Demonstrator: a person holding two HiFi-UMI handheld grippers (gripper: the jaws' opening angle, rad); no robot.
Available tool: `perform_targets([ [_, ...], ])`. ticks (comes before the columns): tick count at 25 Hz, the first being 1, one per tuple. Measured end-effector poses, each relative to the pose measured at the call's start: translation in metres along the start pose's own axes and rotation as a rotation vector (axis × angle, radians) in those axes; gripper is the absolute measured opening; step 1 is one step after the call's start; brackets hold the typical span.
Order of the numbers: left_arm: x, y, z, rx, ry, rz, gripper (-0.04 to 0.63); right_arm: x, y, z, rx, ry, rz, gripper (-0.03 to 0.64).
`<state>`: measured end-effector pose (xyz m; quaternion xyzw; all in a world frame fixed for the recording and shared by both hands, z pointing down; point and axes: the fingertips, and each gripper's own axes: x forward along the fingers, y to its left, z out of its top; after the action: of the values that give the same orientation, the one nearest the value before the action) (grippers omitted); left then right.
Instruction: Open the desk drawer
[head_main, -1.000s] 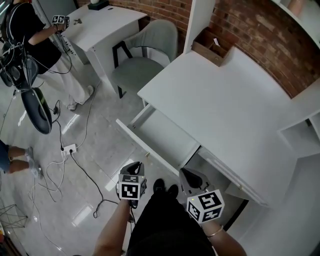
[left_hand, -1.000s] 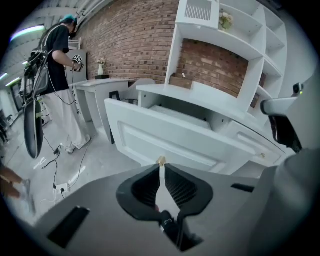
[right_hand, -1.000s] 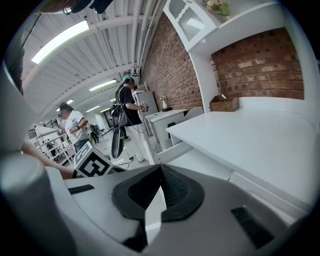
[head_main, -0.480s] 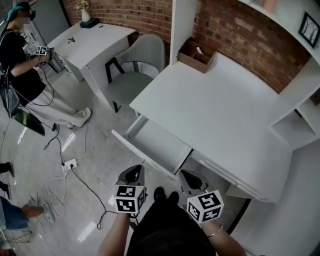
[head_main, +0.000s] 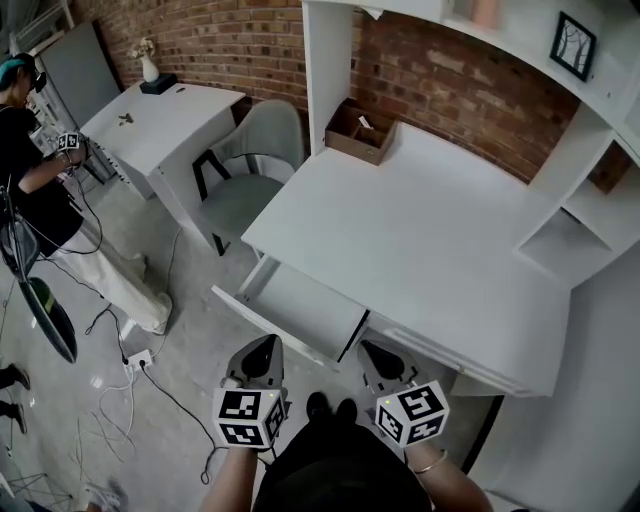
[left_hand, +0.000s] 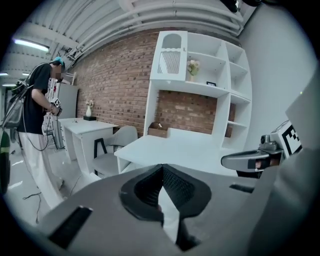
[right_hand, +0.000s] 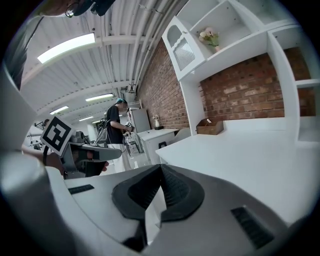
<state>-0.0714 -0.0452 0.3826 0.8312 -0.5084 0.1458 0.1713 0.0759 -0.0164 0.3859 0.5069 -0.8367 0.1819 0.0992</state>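
The white desk (head_main: 420, 240) has its left drawer (head_main: 300, 310) pulled out, and the drawer looks empty inside. Both grippers hang in front of the desk, clear of the drawer's front edge. My left gripper (head_main: 263, 350) is shut with nothing between its tips (left_hand: 161, 167). To its right my right gripper (head_main: 378, 352) is also shut and empty (right_hand: 160, 167). Each gripper view looks level over the desk top (left_hand: 175, 147) toward the brick wall (right_hand: 235, 95).
A brown wooden box (head_main: 358, 130) sits at the desk's back left. A grey chair (head_main: 245, 175) and a second white desk (head_main: 160, 120) stand to the left, where a person (head_main: 40, 190) works. Cables and a power strip (head_main: 140, 357) lie on the floor. White shelves (head_main: 575, 200) rise on the right.
Both grippers have risen and drawn back from the open drawer. The left gripper's jaws have closed. The head view has tilted up, showing more of the wall and shelves.
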Motion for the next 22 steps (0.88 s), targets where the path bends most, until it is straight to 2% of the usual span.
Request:
perform_targets([
  [10,-0.009,-0.016,0.04,0.029,-0.094,-0.02,0.009,-0.02,-0.02,0.028,-0.039,-0.073,-0.077,0.004],
  [22,-0.01,-0.018,0.061,0.033,-0.139,-0.014,0.009,-0.026,-0.03,0.048,-0.052,-0.126,-0.091,0.004],
])
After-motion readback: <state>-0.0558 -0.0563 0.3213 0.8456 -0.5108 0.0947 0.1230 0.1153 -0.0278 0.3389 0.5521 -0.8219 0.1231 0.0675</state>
